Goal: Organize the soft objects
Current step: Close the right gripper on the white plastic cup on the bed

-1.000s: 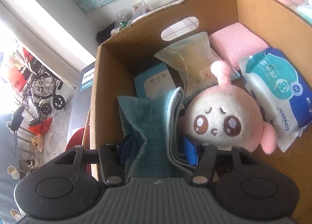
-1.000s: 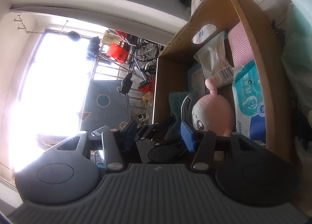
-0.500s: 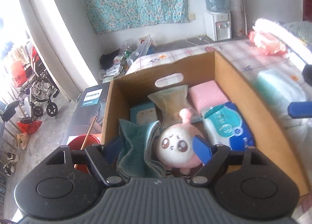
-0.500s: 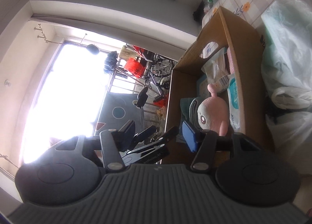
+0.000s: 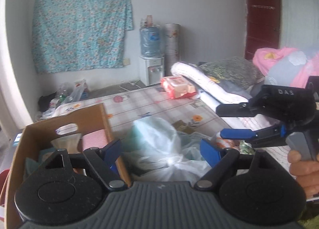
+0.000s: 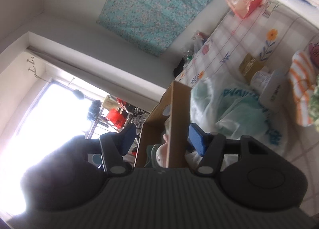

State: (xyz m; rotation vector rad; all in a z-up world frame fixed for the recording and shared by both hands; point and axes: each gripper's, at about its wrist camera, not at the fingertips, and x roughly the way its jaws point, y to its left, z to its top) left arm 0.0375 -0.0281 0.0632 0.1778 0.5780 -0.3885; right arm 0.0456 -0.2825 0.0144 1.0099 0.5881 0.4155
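The cardboard box (image 5: 103, 119) stands at the left on the bed, with a pink cloth (image 5: 93, 139) and a clear bag (image 5: 65, 142) showing inside. In the right wrist view the pink plush (image 6: 162, 149) peeks from behind the box wall (image 6: 177, 125). A clear plastic bag with a teal cloth in it (image 5: 155, 139) lies beside the box. My left gripper (image 5: 161, 149) hangs above that bag, jaws opening, nothing between them. My right gripper (image 5: 229, 122), held by a hand (image 5: 301, 167), comes in from the right, jaws opening and empty. In its own view the right gripper (image 6: 161, 139) is near the box's corner.
On the flowered bed sheet (image 5: 159, 107) lie a red pack of wipes (image 5: 177, 87), a rolled white quilt (image 5: 201, 81), an orange striped cloth (image 6: 301, 87) and a white tub (image 6: 265, 81). Pink bedding (image 5: 279, 63) is piled at the far right. A water dispenser (image 5: 150, 59) stands by the wall.
The left gripper let go of the teal towel in the box, rose and swung right over the bed, jaws wider. The right gripper swung from the window side toward the bed.
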